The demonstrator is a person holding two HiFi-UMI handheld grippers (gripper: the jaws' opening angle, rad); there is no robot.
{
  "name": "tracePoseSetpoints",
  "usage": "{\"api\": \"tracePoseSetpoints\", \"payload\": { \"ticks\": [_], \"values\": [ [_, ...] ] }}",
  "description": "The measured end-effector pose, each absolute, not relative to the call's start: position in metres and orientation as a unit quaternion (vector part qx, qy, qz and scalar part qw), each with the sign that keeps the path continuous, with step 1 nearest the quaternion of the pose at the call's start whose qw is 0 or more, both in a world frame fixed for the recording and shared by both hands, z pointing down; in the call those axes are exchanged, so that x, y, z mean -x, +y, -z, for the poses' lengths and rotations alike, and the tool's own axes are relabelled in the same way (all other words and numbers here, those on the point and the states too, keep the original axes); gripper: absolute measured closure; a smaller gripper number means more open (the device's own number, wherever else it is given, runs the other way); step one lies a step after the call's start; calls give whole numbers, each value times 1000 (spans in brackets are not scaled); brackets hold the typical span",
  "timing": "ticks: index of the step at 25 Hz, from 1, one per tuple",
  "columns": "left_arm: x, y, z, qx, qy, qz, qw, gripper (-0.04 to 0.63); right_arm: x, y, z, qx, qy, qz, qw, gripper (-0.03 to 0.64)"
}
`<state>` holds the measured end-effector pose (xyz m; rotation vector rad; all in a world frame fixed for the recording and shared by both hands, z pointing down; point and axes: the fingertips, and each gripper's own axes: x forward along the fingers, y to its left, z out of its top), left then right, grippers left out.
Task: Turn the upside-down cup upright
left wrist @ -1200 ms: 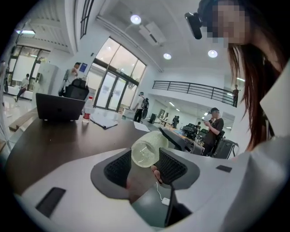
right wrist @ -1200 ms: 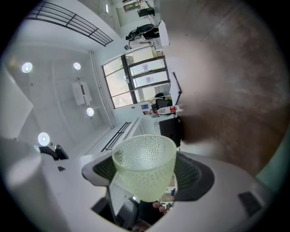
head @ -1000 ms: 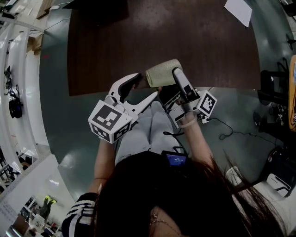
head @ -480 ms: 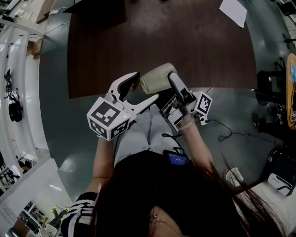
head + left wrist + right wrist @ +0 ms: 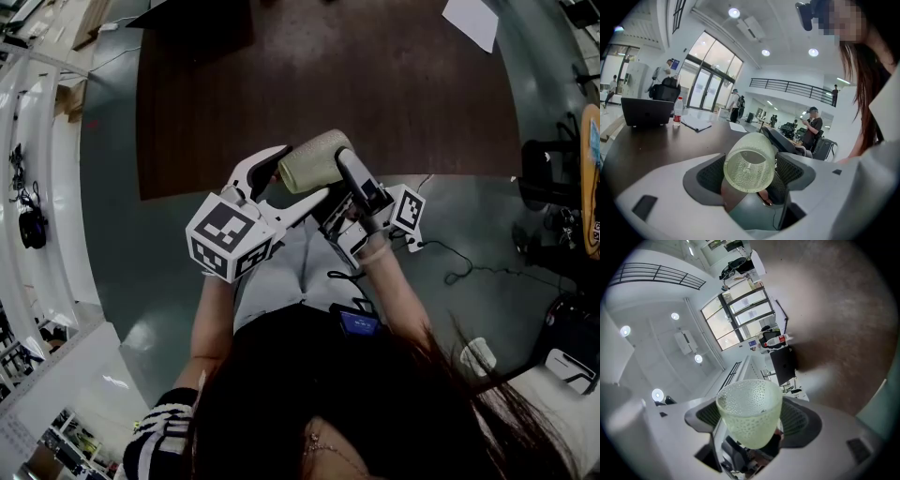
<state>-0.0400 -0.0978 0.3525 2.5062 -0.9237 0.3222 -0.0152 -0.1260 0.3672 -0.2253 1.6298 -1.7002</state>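
Tapering, dimpled, translucent pale-green cup (image 5: 749,406) between the right tongs (image 5: 752,420)

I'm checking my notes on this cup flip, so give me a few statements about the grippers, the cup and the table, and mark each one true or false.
The right gripper is clamped on the cup. True.
The cup stands on the table. False: it is held in the air on its side, at the table's near edge.
The left gripper is shut on the cup. False: its jaws have just been opening and stand apart, with the cup's end between them.
A laptop sits on the table. True.
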Motion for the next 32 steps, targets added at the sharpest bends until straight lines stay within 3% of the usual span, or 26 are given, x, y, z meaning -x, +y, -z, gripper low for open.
{"api": "tracePoseSetpoints", "payload": {
  "ticks": [32],
  "values": [
    [37,-117,-371,-903,-334,-164,216,268,16,-141,-391,51,583,702,407,238]
  ]
}}
